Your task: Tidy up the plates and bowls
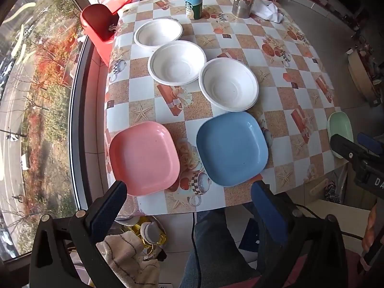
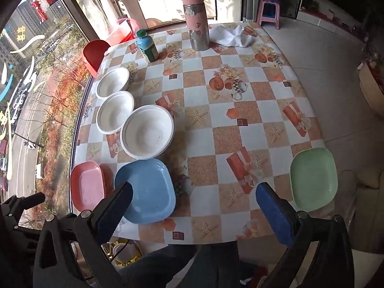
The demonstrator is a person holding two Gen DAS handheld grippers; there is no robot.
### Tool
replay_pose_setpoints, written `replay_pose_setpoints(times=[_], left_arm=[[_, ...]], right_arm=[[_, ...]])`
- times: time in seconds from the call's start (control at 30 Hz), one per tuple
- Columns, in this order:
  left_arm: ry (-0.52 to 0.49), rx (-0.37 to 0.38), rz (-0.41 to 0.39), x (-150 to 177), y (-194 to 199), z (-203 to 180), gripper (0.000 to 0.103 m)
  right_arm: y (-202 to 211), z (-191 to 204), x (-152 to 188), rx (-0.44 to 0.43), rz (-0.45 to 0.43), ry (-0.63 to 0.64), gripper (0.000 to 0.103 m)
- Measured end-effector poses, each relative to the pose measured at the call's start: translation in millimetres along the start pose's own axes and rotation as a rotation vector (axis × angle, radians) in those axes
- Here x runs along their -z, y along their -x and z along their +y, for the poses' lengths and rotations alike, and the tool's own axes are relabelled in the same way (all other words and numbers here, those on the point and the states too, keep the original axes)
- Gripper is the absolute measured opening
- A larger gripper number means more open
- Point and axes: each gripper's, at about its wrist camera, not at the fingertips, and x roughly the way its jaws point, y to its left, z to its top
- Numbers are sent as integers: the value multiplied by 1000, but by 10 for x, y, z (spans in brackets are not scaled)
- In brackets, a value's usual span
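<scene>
Three white bowls run in a diagonal row on the checked table: far [image 1: 158, 33], middle [image 1: 177, 63], near [image 1: 228, 84]. In front of them lie a pink square plate [image 1: 144, 158] and a blue square plate [image 1: 231, 148]. A green square plate [image 2: 314, 178] sits at the table's right front corner. My left gripper [image 1: 189, 189] hangs open above the table's front edge, between the pink and blue plates, holding nothing. My right gripper [image 2: 194, 192] is open and empty over the front edge, between the blue plate [image 2: 146, 190] and the green one.
At the back of the table [image 2: 223, 134] stand a green-capped bottle [image 1: 194, 2], a worn pink flask [image 2: 197, 19] and a white cloth [image 2: 231, 37]. A red chair [image 1: 102, 22] and a window are on the left. A person's legs [image 1: 211, 240] are below the front edge.
</scene>
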Motion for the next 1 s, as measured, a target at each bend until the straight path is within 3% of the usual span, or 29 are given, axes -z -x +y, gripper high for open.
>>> replay_pose_setpoints(times=[0.2, 0.57, 0.67, 1.0], left_arm=[[-2, -44, 15, -11, 24, 74, 103], [44, -24, 1, -53, 77, 251, 103], [46, -15, -58, -43, 67, 270, 103], [24, -62, 68, 22, 55, 293, 103]], right_arm=[[-71, 211, 109, -10, 97, 21, 103], [18, 331, 5, 19, 113, 29, 103], [14, 345, -5, 14, 109, 35, 103], [-53, 325, 51, -23, 135, -9, 103]])
